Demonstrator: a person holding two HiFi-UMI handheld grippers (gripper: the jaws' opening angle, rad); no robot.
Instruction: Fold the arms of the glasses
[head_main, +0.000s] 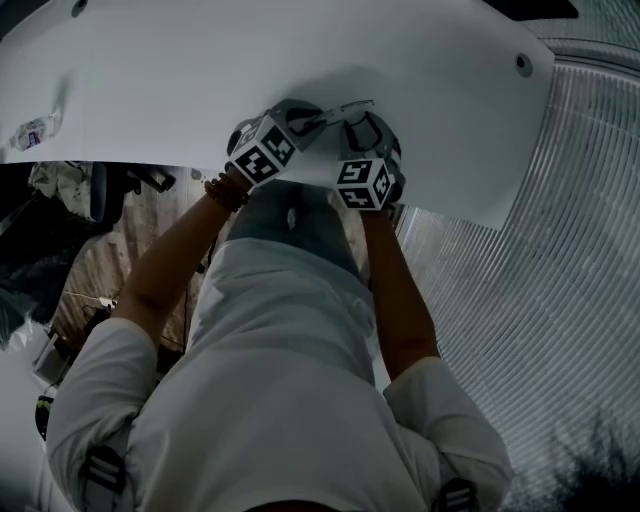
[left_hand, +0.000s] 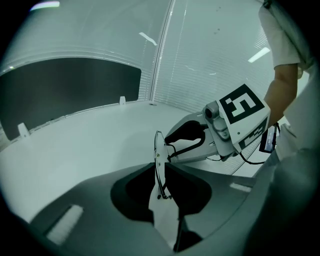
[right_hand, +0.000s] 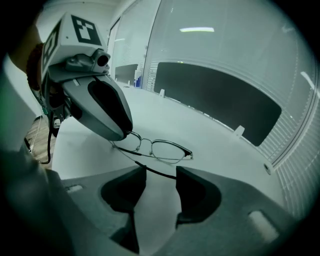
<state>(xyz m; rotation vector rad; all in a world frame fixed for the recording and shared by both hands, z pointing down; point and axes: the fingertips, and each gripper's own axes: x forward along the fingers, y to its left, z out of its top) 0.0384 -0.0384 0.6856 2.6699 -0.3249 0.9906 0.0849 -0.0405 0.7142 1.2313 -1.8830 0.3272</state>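
Glasses (right_hand: 161, 149) sat over the white table (head_main: 200, 80), near its front edge, between the two grippers. The left gripper (left_hand: 160, 172) had its jaws closed on the frame's left end. Its own view showed the frame edge-on, a thin wire line pinched at the jaw tips, so the lenses could not be made out there. In the right gripper view that end of the frame was hidden behind the left gripper's grey jaw; the rest of the front, both rims and the bridge, showed plainly. The right gripper (right_hand: 160, 177) was open, jaws well apart. One dark arm (right_hand: 150, 171) of the glasses ran across the gap between its tips, and neither pad was seen pressing on it. The second arm could not be traced in any view. Could not tell whether the frame rested on the table or hung just above it. In the head view the glasses were only a faint line between the two marker cubes, mostly covered by the grippers. A dark panel (right_hand: 220, 100) stood along the table's far edge.
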